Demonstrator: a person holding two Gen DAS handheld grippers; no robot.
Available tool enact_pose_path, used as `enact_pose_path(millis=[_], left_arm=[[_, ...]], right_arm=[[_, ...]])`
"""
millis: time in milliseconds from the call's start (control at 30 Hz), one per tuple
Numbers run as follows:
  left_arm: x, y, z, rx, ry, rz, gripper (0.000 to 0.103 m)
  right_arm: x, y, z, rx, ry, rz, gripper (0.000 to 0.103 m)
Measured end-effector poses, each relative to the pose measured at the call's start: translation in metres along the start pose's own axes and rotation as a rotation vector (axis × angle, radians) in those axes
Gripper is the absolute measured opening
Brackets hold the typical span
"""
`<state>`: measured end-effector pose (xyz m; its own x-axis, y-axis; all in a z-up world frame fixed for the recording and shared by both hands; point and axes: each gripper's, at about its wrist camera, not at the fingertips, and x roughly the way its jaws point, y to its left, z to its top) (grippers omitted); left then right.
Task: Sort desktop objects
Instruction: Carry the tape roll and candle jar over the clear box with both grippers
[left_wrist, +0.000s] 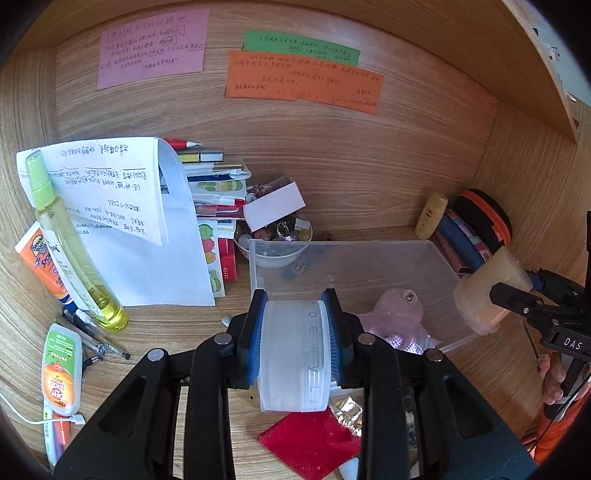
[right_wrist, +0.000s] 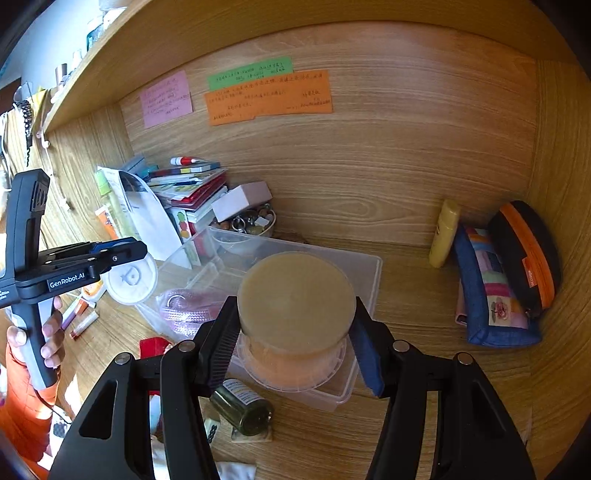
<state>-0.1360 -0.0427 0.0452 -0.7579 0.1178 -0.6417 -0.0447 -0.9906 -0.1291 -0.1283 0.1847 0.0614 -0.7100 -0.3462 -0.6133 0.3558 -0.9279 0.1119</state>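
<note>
Above clear bin (right_wrist: 369, 269): right gripper (right_wrist: 295, 343) clamps tan-lidded jar (right_wrist: 295, 299)

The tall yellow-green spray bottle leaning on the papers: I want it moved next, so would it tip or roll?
The spray bottle is tall, narrow and already leaning on the loose papers, so it probably topples if nudged. Being round, it likely rolls once flat. Liquid pooled low may weight its base.
</note>
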Motion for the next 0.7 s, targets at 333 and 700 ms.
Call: enact_pose_path(millis=[333, 700], left_arm=[[0.035, -0.001, 0.001, 0.007, 0.057, 0.005, 0.029], [0.056, -0.012, -0.012, 0.043, 0.109, 0.006, 0.029]], right_arm=[[0.035, -0.008, -0.003, 0.003, 0.062, -0.002, 0.054], [0.055, -0.003, -0.017, -0.036, 0.123, -0.014, 0.054]])
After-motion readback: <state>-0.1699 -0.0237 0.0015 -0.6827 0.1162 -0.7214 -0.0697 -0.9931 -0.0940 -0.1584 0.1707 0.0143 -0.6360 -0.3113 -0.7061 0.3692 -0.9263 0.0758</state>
